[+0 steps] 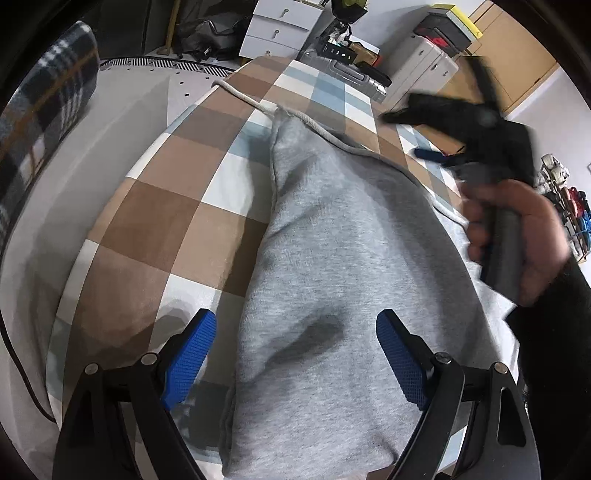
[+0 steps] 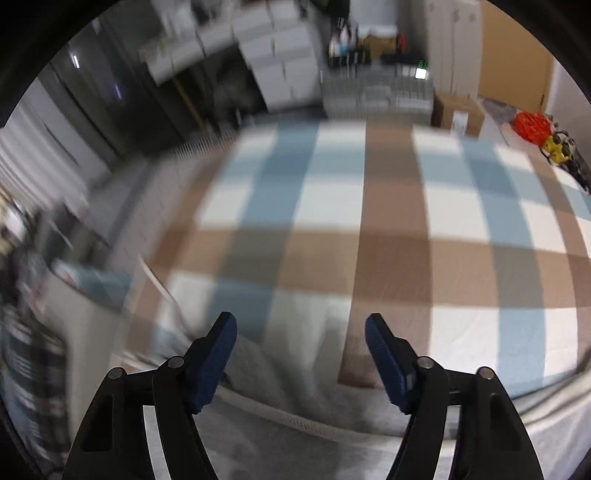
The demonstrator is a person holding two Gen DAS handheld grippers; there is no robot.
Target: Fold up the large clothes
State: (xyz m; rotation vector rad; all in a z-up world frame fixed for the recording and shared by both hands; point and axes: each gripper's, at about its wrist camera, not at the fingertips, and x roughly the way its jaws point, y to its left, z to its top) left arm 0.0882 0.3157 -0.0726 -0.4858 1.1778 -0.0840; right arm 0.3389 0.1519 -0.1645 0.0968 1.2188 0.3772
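Observation:
A grey sweat garment (image 1: 332, 266) lies folded lengthwise on the checked bedspread (image 1: 155, 229), its white drawstring (image 1: 243, 98) trailing from the far end. My left gripper (image 1: 295, 350) hovers over the near part of it, open, blue pads on either side of the cloth and nothing pinched. In the left wrist view a person's hand (image 1: 517, 236) holds the other gripper at the right, blurred, beyond the garment's far edge. My right gripper (image 2: 301, 347) is open above the garment's ribbed edge (image 2: 295, 424), with bare bedspread (image 2: 388, 251) ahead and nothing between its pads.
White drawers (image 1: 277, 26) and a silver suitcase (image 1: 347, 70) stand past the far end of the bed. A dark plaid cloth (image 1: 48, 110) lies at the left, beyond the bed's side. A shoe rack (image 1: 569, 210) stands at the right; red and yellow items (image 2: 535, 129) sit at the bed's far right corner.

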